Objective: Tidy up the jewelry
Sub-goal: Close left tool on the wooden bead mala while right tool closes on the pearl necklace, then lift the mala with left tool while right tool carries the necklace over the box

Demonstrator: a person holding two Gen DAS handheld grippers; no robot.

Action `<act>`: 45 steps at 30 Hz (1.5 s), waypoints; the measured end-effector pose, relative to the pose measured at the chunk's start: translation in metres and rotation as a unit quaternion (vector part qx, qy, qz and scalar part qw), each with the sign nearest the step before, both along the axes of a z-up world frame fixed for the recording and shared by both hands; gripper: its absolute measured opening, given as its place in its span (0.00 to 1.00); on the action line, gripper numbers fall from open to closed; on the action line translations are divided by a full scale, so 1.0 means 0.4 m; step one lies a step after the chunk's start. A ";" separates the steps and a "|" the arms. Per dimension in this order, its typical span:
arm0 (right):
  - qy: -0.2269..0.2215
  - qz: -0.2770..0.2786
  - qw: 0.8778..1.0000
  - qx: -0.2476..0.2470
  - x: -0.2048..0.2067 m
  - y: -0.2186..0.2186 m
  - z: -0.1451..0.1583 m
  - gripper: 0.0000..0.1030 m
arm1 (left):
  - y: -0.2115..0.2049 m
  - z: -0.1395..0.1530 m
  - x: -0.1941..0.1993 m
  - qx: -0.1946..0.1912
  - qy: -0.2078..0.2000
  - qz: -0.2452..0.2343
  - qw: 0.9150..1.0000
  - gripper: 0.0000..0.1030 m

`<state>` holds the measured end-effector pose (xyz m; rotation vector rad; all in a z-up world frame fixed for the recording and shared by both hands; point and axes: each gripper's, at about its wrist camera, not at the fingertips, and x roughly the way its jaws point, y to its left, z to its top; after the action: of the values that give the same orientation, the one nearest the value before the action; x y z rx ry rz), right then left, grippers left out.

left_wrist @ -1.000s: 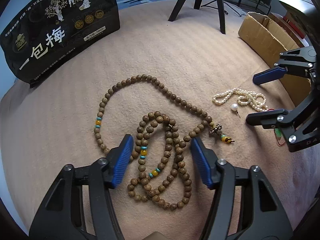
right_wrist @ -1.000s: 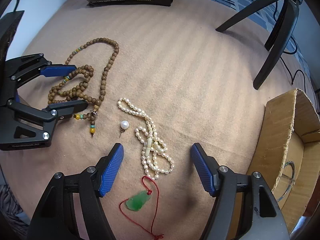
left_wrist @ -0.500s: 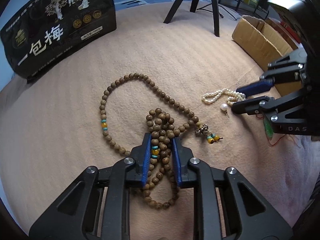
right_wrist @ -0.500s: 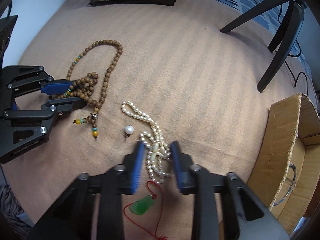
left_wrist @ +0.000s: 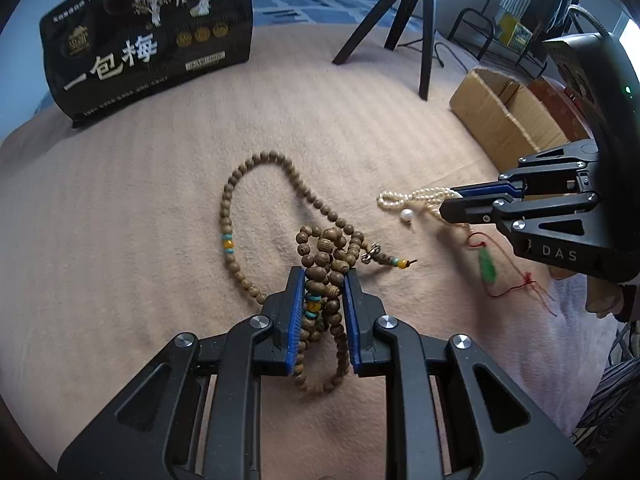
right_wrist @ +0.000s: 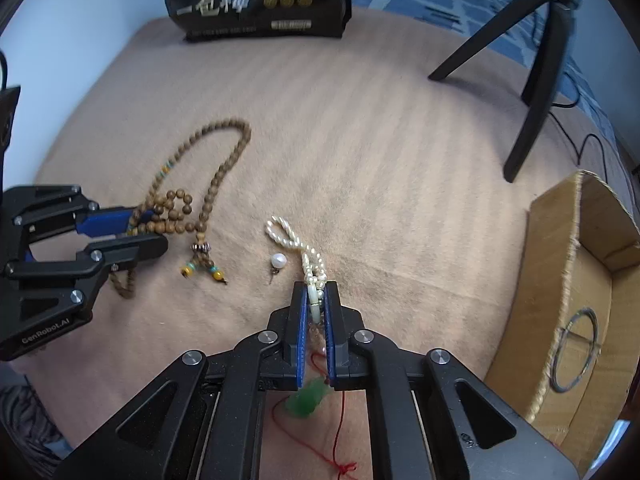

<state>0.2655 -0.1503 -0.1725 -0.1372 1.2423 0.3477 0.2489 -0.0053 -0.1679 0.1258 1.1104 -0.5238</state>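
The left gripper (left_wrist: 322, 304) is clamping its jaws on the bunched, limp wooden bead strand (left_wrist: 324, 256) while the right gripper (right_wrist: 316, 312) is pinching the slippery, delicate pearl necklace (right_wrist: 296, 240) mid-strand.

a home room: beige blanket (right_wrist: 400, 128), black snack bag (left_wrist: 148, 40), tripod (right_wrist: 540, 60), cardboard box (right_wrist: 580, 300).
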 end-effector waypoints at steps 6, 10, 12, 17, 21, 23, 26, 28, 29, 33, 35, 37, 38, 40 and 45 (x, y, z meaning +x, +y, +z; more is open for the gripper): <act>-0.024 -0.015 0.999 0.025 -0.025 -0.022 0.062 0.06 | 0.000 0.070 -0.030 -0.015 -0.016 0.000 1.000 0.04; -0.039 -0.019 0.998 0.041 -0.056 -0.042 0.114 0.06 | 0.004 0.129 -0.055 -0.031 -0.032 0.003 0.999 0.04; -0.047 -0.019 0.998 0.044 -0.068 -0.046 0.141 0.06 | 0.003 0.151 -0.065 -0.036 -0.039 0.003 0.999 0.04; -0.067 -0.024 0.996 0.058 -0.119 -0.064 0.203 0.06 | 0.005 0.199 -0.085 -0.047 -0.050 0.008 0.998 0.04; -0.084 -0.024 0.994 0.063 -0.152 -0.077 0.249 0.06 | 0.008 0.243 -0.108 -0.056 -0.061 0.011 0.997 0.04; -0.091 -0.026 0.993 0.066 -0.165 -0.086 0.267 0.06 | 0.008 0.265 -0.119 -0.059 -0.068 0.010 0.996 0.04; -0.097 -0.030 0.992 0.070 -0.182 -0.106 0.295 0.06 | 0.003 0.297 -0.137 -0.066 -0.078 0.009 0.995 0.04; -0.102 -0.035 0.992 0.073 -0.196 -0.125 0.316 0.06 | -0.002 0.320 -0.148 -0.070 -0.085 0.008 0.994 0.04; -0.104 -0.037 0.991 0.073 -0.200 -0.132 0.324 0.06 | -0.003 0.329 -0.151 -0.073 -0.087 0.008 0.993 0.04; -0.116 -0.047 0.989 0.073 -0.219 -0.166 0.363 0.06 | -0.016 0.382 -0.167 -0.084 -0.102 0.002 0.991 0.04; -0.121 -0.051 0.989 0.072 -0.223 -0.178 0.376 0.06 | -0.026 0.407 -0.172 -0.087 -0.110 -0.001 0.990 0.04; -0.127 -0.056 0.988 0.071 -0.234 -0.201 0.391 0.06 | -0.037 0.436 -0.178 -0.092 -0.121 -0.007 0.988 0.04; -0.130 -0.060 0.987 0.070 -0.240 -0.216 0.398 0.06 | -0.044 0.453 -0.181 -0.097 -0.125 -0.009 0.987 0.04; -0.134 -0.067 0.986 0.068 -0.250 -0.241 0.408 0.06 | -0.061 0.480 -0.184 -0.106 -0.133 -0.014 0.985 0.04; -0.138 -0.084 0.985 0.056 -0.271 -0.298 0.417 0.06 | -0.112 0.538 -0.184 -0.120 -0.151 -0.033 0.981 0.04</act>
<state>0.1571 -0.2694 -0.0058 0.0162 0.9492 0.2428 0.1752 -0.0502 0.0472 0.0295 0.7435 -0.6692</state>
